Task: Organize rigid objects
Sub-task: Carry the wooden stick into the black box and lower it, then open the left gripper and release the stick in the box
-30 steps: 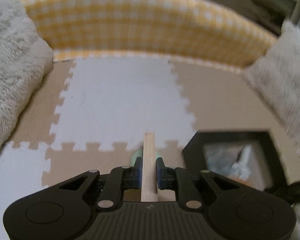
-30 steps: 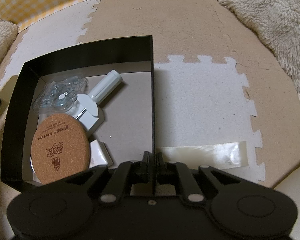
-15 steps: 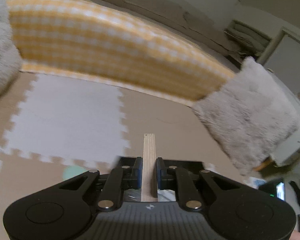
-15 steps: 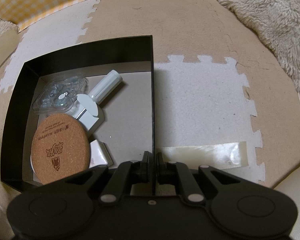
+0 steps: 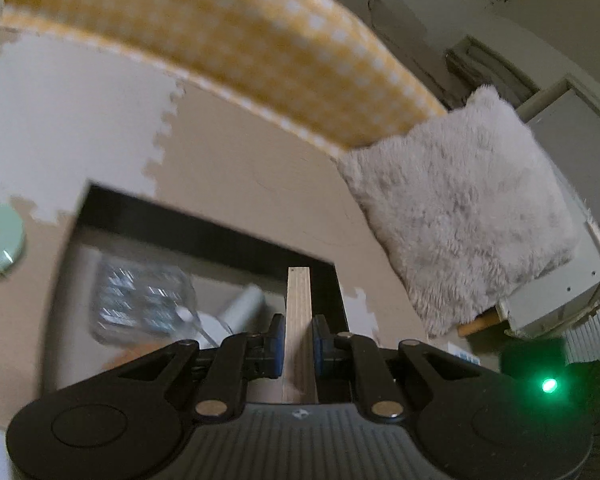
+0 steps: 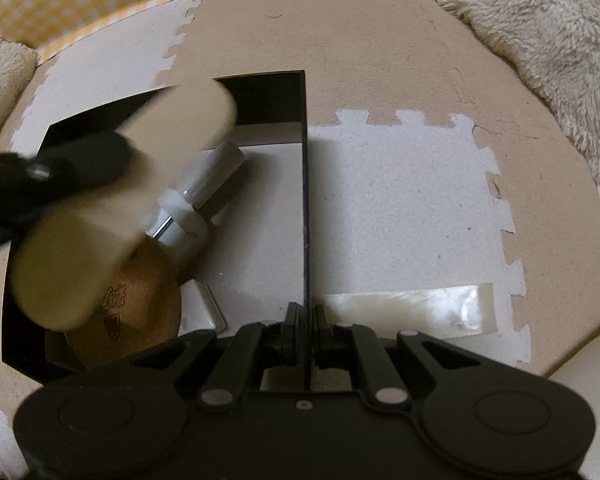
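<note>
The left black plastic two-finger gripper (image 5: pixel 299 338) has a ribbed matte housing with a small embossed logo, two round raised discs at its shoulders, and angular linkage arms pinned by silver rivets — its blue-edged finger pads (image 5: pixel 277 344) are flat. The right black plastic two-finger gripper (image 6: pixel 303 326) is built the same, with a smooth housing, one small centre screw, silver rivets, and dark pads.

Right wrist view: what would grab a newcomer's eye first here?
The big blurred wooden piece held by the left gripper, hanging over the left half of the black box. Beneath it lie a cork coaster and a white tube. The right gripper has its jaws shut on the box's right wall.
</note>
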Demonstrator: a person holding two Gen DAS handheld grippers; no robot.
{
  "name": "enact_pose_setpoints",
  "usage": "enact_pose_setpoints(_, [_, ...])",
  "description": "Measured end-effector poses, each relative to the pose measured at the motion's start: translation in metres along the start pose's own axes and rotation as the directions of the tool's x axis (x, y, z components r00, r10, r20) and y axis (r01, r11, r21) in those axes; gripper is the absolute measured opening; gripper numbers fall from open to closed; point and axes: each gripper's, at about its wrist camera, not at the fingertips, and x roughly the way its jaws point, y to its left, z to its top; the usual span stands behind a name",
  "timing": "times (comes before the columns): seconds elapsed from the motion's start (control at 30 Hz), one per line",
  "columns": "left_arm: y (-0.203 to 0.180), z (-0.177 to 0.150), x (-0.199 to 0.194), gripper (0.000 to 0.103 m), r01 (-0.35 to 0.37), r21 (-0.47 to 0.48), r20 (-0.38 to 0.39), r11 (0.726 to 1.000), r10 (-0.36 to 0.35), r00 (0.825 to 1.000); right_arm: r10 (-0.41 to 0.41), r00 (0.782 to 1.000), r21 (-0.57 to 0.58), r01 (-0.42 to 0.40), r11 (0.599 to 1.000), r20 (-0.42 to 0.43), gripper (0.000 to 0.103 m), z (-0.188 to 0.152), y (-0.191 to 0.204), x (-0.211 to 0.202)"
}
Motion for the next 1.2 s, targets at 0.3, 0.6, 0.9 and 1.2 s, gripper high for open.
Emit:
enact_pose_setpoints(0.3, [0.011, -0.019, 0.016, 0.026, -0.05, -0.005, -0.084, 0.999, 0.05, 0.995, 0.003, 1.0, 0.003, -0.003, 1.0, 0.0, 0.008, 0.0, 0.0, 0.0])
enact_pose_setpoints(0.6, [0.012, -0.017, 0.004, 0.022, -0.062, 0.003, -0.146, 0.998, 0.061, 0.987, 0.005, 1.0, -0.002, -0.005, 1.0, 0.001, 0.008, 0.0, 0.0, 0.0])
enact_pose_setpoints(0.9, [0.019, -0.024, -0.009, 0.014, -0.077, 0.034, -0.234, 0.996, 0.083, 0.969, 0.014, 1.0, 0.012, -0.014, 1.0, -0.001, 0.008, 0.0, -0.004, 0.0])
enact_pose_setpoints(1.2, [0.015, -0.033, 0.003, 0.01, -0.036, 0.065, -0.256, 0.997, 0.051, 0.965, 0.014, 1.0, 0.016, -0.014, 1.0, -0.001, 0.008, 0.0, -0.003, 0.001])
